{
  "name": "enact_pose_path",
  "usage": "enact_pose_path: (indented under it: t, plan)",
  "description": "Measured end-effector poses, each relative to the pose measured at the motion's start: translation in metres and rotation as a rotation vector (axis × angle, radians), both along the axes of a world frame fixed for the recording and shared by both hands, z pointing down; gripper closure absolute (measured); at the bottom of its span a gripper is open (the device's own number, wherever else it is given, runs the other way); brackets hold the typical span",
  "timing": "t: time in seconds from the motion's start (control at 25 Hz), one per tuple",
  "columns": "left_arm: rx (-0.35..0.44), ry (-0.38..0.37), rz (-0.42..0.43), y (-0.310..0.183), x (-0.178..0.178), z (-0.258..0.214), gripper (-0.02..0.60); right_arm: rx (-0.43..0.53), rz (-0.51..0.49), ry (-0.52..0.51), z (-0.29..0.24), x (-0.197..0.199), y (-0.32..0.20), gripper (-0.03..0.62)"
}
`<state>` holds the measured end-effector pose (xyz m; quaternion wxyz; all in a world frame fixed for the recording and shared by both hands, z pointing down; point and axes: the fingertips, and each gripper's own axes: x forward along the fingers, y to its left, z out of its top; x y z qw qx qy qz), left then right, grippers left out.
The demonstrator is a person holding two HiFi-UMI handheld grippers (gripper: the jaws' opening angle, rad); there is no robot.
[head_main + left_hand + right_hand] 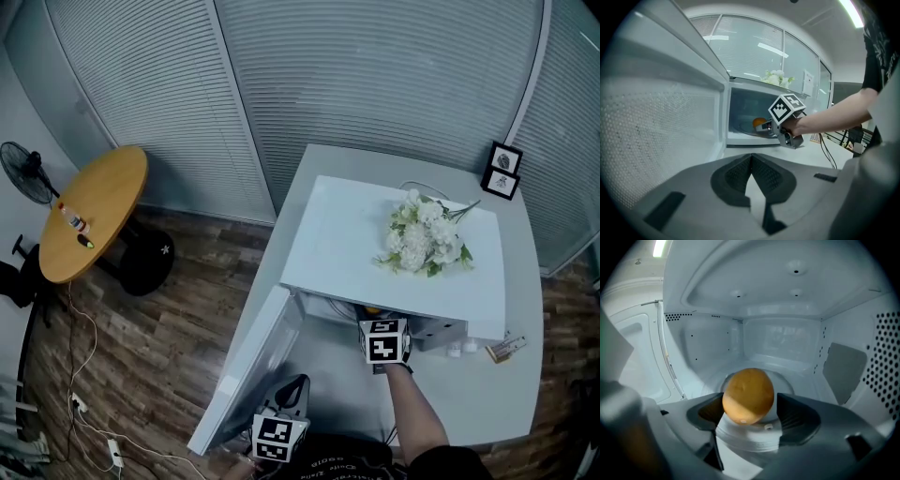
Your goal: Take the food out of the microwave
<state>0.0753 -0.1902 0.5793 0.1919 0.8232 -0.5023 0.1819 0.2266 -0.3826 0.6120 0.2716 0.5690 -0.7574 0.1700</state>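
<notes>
- We see the right gripper (751, 420) reaching inside the open microwave (375, 253). Its jaws are spread wide around a round orange fruit (748, 396). The left pad looks just against the fruit and the right pad stands clear of it.
- The left gripper (751, 159) has its jaws pressed together on nothing, low beside the open door (253, 366). The fruit lies at about its 12 o'clock.
- The only print we can make out is the black-and-white square pattern on the right gripper's marker cube (384, 342).
</notes>
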Motion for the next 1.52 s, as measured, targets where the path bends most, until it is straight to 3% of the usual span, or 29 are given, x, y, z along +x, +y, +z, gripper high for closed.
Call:
enact_pose_path:
  t: [0.16,0.8,1.52]
  plan:
    - [0.001,0.004,-0.006,0.000,-0.001,0.000,0.574,0.014,-0.013,0.016,-0.001,0.000,-0.002,0.267]
    - [0.017,0.016,0.008,0.002,-0.001,-0.003,0.574,0.105,-0.002,-0.010,-0.037,0.002,0.005,0.272]
    - [0.061,0.048,0.058,0.011,0.004,-0.013,0.574,0.115,0.035,0.004,-0.055,0.008,0.044,0.272]
